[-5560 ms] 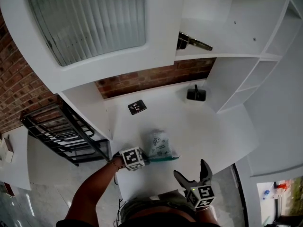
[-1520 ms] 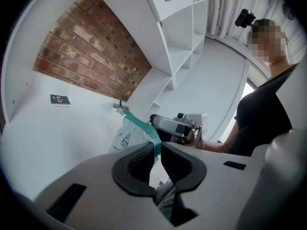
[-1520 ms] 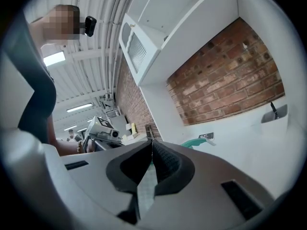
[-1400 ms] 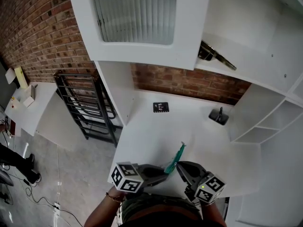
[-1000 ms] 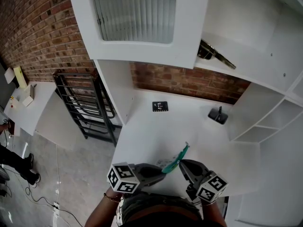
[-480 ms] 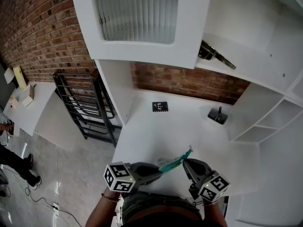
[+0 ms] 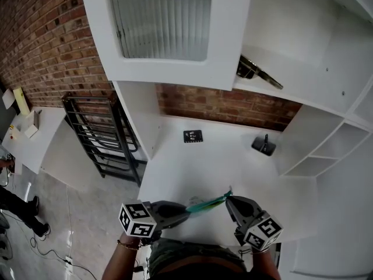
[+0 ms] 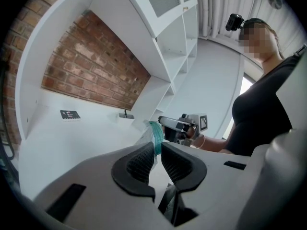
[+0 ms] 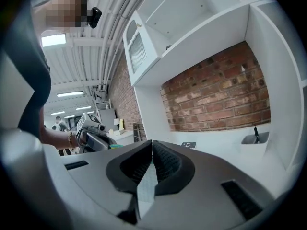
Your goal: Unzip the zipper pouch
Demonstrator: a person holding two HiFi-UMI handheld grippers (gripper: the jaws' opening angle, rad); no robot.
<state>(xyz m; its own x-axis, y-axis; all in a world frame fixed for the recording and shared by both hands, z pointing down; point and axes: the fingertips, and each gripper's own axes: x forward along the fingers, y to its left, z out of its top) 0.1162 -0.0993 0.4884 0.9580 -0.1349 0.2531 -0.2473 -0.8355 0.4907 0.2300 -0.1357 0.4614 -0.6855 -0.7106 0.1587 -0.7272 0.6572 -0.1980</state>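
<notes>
Left gripper clamped on the teal edge of the pouch, right gripper pinched fully closed on its other end, stretched between them over the table.

The zipper pouch at lower centre shows a teal edge. The left gripper and right gripper are grey, each with a cube of black-and-white square markers. The table is white, the wall at upper left red-brown brick, and the rack at left black.
</notes>
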